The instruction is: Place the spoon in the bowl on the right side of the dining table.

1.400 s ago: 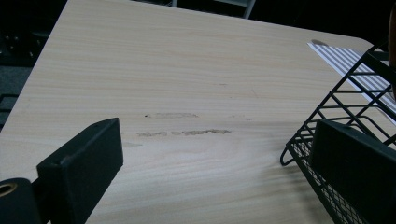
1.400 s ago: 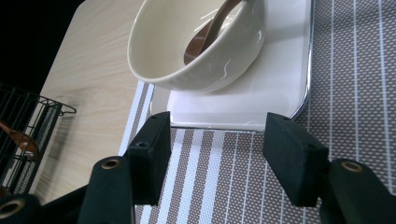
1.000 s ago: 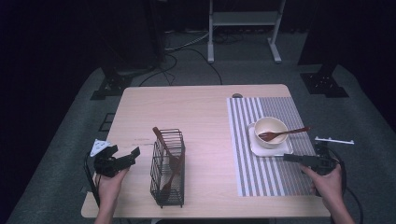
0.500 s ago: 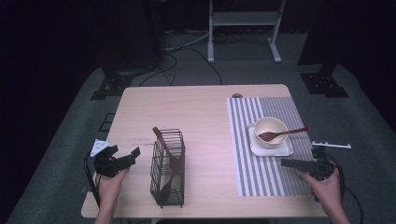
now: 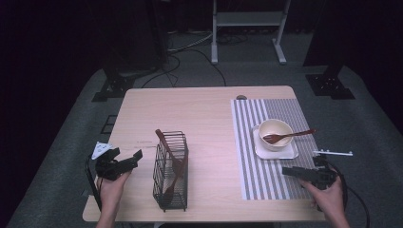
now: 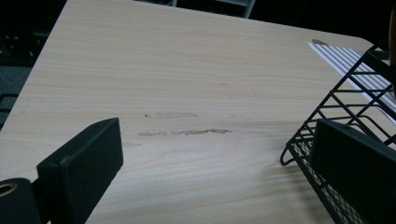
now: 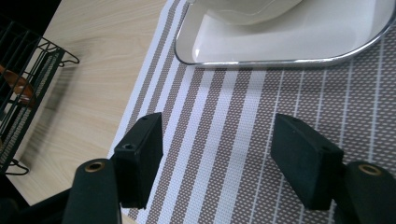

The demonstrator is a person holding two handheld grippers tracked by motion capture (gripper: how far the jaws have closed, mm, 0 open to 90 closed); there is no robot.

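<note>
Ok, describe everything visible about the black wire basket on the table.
The black wire basket is a tall, narrow, open-topped rack of thin metal rods with a fine mesh base, standing upright on the light wooden table, left of the striped mat. Two brown wooden utensils lean inside it. The left claw sits beside it, apart.

Your light falls from above onto the wooden table [image 5: 199, 114], which is evenly bright, while the floor and everything behind the table sink into near black. The high view is soft and a little grainy. Just beside the table's near edge, the wire basket [image 5: 171, 171] throws only a faint shadow. Your gripper views are sharp on the table, though their near jaws blur slightly.
</note>
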